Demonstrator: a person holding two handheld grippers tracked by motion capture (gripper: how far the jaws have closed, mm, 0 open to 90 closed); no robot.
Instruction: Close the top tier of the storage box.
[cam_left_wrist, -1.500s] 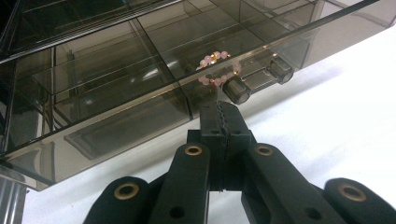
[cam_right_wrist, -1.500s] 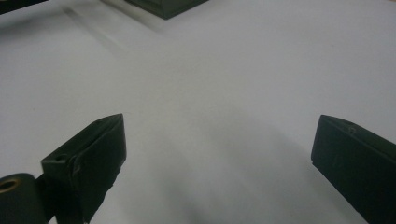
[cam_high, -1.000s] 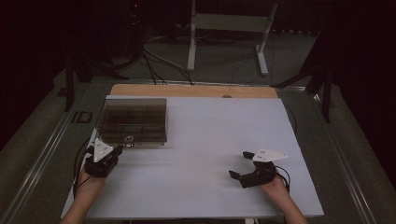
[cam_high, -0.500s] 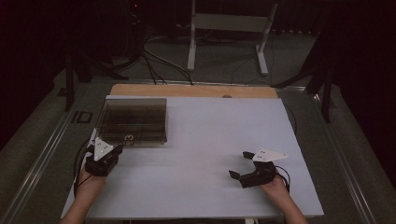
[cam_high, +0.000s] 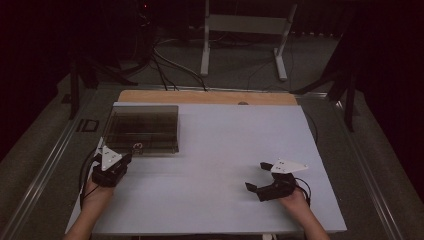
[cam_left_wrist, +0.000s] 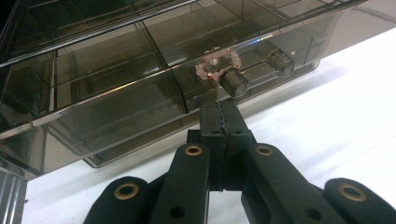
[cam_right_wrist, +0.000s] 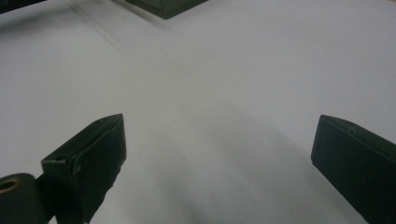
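Black two-jawed tool (cam_high: 261, 177) with brass rivets, grey triangular plate.

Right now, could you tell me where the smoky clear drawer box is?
The drawer box sits at the table's far left in the high view, directly ahead of the shut left gripper.

White-topped table (cam_high: 225, 165) with a bare wooden strip (cam_high: 207, 97) along its far edge. A smoked transparent compartment box (cam_high: 142, 129) lies directly on the near-left part of the white surface.

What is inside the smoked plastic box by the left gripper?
The box shows divider walls and compartments that look empty through the tinted lid; corners stay too dark to tell. The shut left gripper sits below its knob.
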